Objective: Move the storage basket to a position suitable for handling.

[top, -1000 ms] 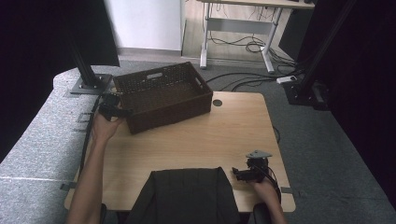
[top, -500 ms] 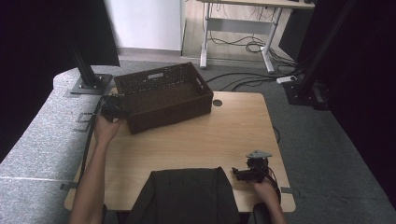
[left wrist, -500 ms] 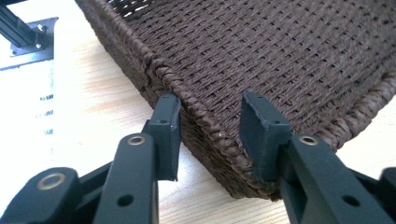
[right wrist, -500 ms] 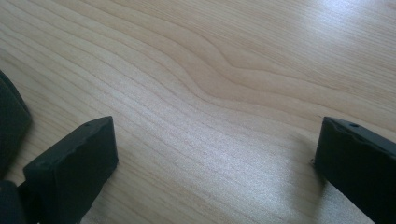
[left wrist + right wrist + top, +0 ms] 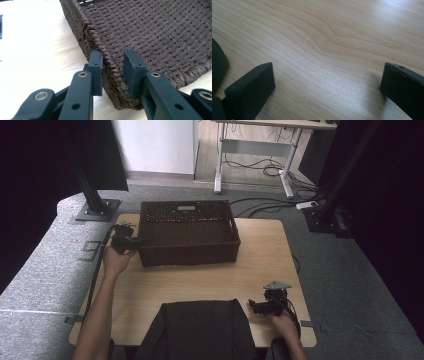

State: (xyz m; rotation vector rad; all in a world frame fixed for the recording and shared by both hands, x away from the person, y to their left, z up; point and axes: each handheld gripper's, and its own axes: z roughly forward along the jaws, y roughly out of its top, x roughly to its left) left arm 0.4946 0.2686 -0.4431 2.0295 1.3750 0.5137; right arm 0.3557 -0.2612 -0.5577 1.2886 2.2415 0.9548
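Nearest the person, the right gripper lay on the pale wooden table, well apart from the dark brown woven rectangular basket, its jaws spread wide over bare wood. Farther off, the left gripper straddled the basket's left wall near its front corner, one jaw outside and one inside; the rim ran between them, touching the outer jaw with a gap at the inner, so not clamped. A pull from this corner could slip off or swing the basket.

Basket sits toward the table's far left, apparently empty.
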